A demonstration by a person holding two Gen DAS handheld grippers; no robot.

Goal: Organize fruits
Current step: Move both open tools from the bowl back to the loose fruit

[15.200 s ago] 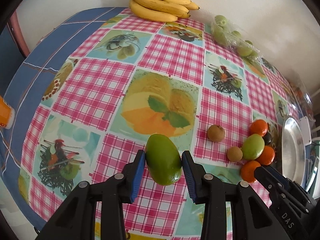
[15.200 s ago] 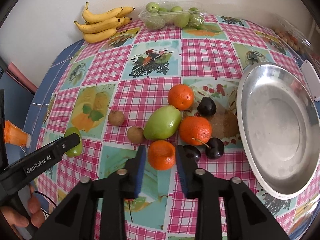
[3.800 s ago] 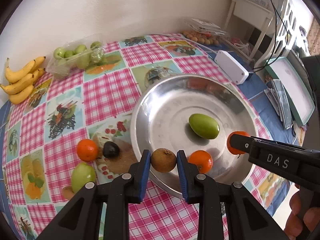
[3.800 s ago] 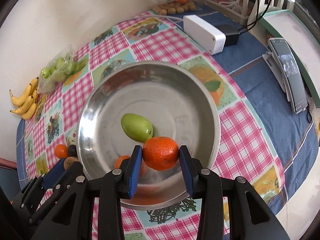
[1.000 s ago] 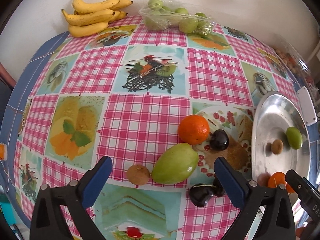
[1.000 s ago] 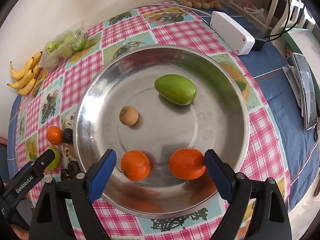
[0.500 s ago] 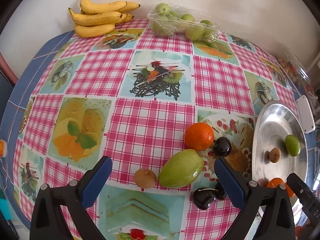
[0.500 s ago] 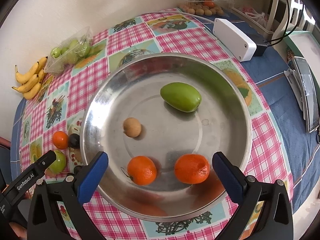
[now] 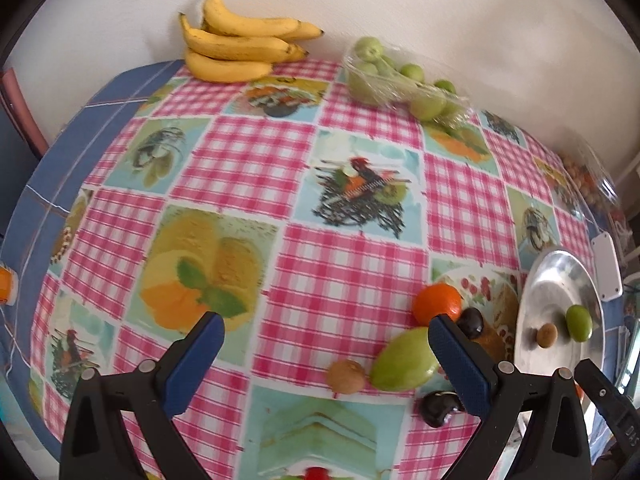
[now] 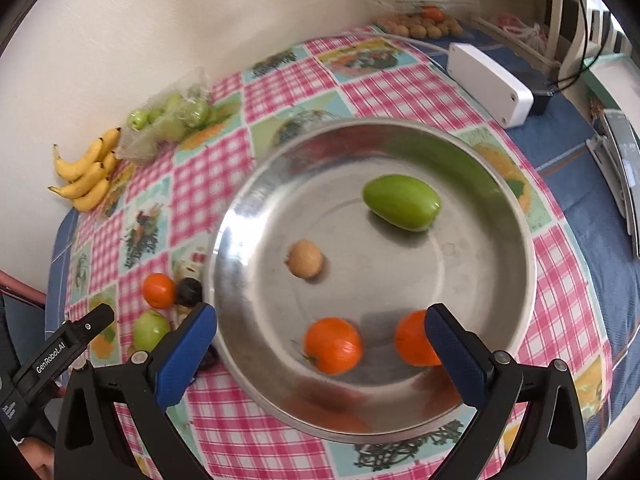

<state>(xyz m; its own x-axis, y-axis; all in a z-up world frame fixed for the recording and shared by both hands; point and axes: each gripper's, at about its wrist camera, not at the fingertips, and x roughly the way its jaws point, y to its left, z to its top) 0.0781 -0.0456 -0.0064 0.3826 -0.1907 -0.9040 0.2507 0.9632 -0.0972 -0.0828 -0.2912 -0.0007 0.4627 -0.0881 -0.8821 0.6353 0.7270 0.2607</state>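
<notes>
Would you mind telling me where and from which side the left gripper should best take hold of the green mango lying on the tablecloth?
Probably across the green mango's narrow middle, from above. It lies flat, long axis slanting, kiwi at one end, so the open left gripper should straddle its long sides.

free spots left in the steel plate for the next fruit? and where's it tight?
In the steel plate, bare metal lies at centre between the kiwi and green mango, along the far rim, and on the right wall. The near edge is crowded by two oranges. Off the plate's left rim, the loose orange, plum and mango cluster tightly.
</notes>
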